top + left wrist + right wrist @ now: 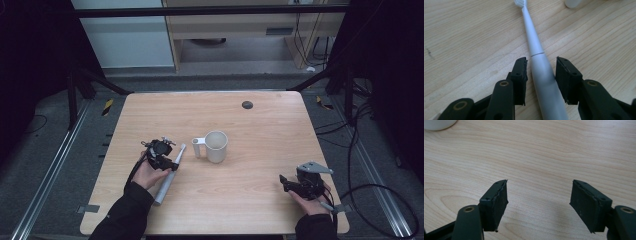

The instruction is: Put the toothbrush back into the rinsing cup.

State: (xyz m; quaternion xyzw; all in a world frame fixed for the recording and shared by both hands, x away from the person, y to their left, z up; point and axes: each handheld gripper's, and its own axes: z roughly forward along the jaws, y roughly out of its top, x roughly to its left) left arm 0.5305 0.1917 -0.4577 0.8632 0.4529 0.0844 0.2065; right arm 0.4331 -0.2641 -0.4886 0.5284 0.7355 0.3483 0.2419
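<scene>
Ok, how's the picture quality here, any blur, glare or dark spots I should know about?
High view: table evenly lit, surroundings nearly black, mug slightly soft. Left gripper view: toothbrush handle sharp, its bristle end softer, faint shadow beside it. Right gripper view: wood grain crisp, a soft shadow between the right claw pads, no glare.

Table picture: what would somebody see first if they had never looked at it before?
Probably the white mug standing upright near the middle of the wooden table, its handle pointing left. Just left of it lies a long grey-white electric toothbrush, and the left gripper sits over its handle with a jaw on each side, the pads not pressing on it yet. The right gripper hovers open over bare wood near the table's right front corner.
</scene>
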